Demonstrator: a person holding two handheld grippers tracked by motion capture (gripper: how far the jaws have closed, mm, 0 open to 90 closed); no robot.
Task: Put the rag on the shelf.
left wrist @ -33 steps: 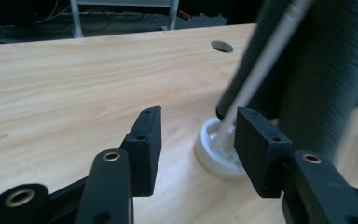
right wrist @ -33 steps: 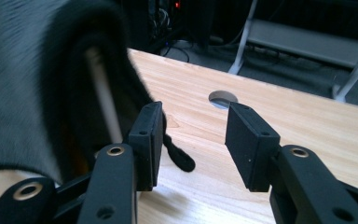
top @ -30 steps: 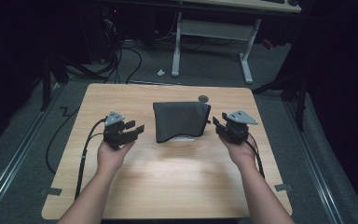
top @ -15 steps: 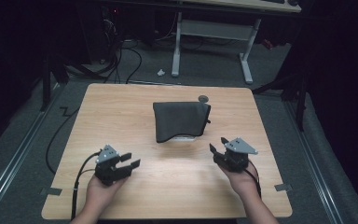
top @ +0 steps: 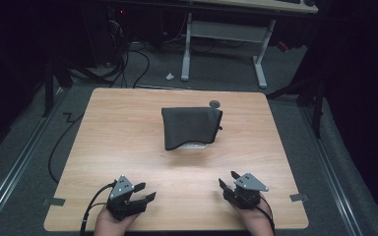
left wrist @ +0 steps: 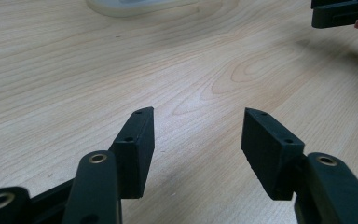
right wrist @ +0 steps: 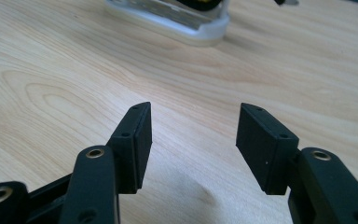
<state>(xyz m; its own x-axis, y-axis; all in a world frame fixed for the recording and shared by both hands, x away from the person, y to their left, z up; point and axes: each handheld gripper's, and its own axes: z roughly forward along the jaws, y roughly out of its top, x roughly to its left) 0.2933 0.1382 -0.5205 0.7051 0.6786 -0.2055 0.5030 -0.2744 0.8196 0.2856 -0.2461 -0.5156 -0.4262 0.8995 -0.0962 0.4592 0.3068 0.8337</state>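
Cloth, dark and folded, lies at the centre of the high view, draped over a pale tray whose edge peeks out below it. Both grippers sit well apart from it at the bottom edge: left gripper at lower left, right gripper at lower right. Their jaws have just been opening and stand wide, nothing between them, just bare table. This reads as a let-go and rest; any next move calls for a fresh reach up to the cloth.
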